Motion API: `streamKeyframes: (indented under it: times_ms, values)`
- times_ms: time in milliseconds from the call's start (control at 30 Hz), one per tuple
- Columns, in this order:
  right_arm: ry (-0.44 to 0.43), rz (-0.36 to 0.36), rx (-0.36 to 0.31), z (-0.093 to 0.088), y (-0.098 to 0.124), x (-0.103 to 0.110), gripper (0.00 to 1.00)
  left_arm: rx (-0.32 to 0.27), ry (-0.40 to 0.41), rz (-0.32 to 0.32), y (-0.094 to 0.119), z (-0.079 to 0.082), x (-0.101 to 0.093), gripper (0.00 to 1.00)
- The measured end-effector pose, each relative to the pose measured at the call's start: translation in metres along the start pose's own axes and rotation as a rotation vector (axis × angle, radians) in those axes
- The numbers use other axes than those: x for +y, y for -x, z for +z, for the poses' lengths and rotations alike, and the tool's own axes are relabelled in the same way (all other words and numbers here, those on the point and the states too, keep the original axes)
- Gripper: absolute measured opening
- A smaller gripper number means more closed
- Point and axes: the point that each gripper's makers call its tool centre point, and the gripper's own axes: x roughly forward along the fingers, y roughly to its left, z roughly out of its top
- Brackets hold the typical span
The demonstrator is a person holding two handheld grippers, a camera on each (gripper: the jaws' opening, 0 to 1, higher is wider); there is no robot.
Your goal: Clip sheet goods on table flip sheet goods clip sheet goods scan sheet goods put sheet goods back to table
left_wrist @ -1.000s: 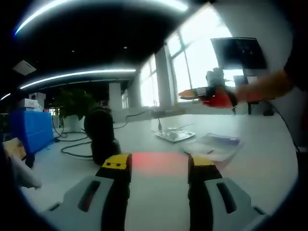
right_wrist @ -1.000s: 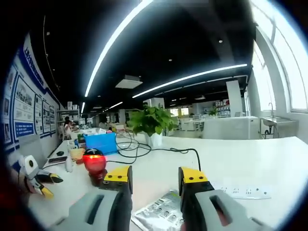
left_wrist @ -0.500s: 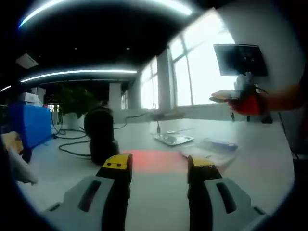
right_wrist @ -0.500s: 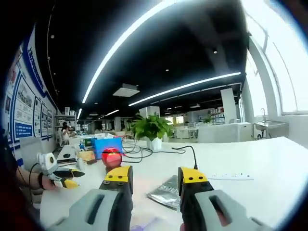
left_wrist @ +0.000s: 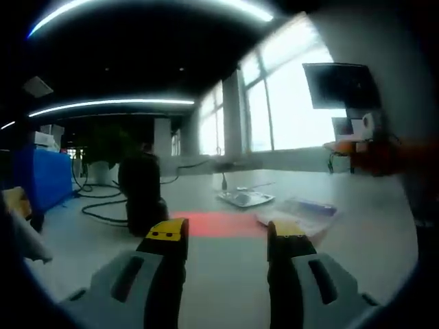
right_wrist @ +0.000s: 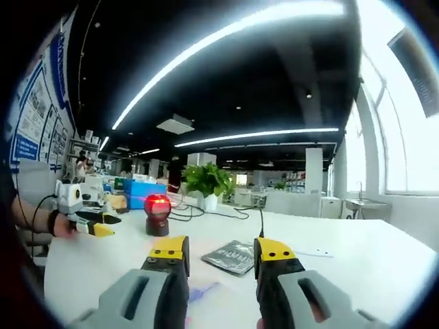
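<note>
Sheet goods (left_wrist: 245, 199) lie flat on the white bench (left_wrist: 226, 274) in the left gripper view, a silvery packet ahead of the jaws and a little to the right. Near it, closer to the camera and to the right, a second clear packet (left_wrist: 302, 211) with a blue edge rests on the bench; its print is too blurred to read. The left gripper (left_wrist: 226, 236) hovers above the bench with its yellow-tipped jaws apart and nothing between them. A red glow (left_wrist: 219, 225) falls on the bench just beyond the jaw tips. To the left stands a dark scanner (left_wrist: 142, 195), its shape murky against the dim room, with black cables (left_wrist: 103, 199) trailing behind it. A blue box (left_wrist: 41, 181) sits at the far left, partly cut off by the edge. At the right edge a blurred orange shape cannot be made out.

In the right gripper view the right gripper (right_wrist: 221, 252) also stands open and empty over the bench. The silvery sheet goods lie just beyond and between its jaw tips, flat on the surface. A faint blue-tinted packet shows between the jaws lower down, mostly hidden. The scanner glows red at the left, near a potted plant (right_wrist: 206, 185). A hand at the far left holds the other gripper.
</note>
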Motion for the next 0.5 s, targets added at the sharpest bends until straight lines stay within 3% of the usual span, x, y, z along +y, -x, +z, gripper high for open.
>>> streamKeyframes:
  times_ms: [400, 467, 500]
  values:
    - [-0.031, -0.086, 0.004, -0.030, 0.028, -0.008, 0.33, 0.001, -0.018, -0.003, 0.000, 0.002, -0.002, 0.38]
    - [-0.024, -0.073, 0.005, -0.035, 0.031, -0.006, 0.33, 0.000, -0.018, 0.006, 0.000, 0.002, 0.000, 0.39]
    - [-0.078, -0.067, -0.020, -0.033, 0.032, -0.003, 0.34, -0.002, -0.014, 0.010, 0.001, 0.003, 0.001, 0.39]
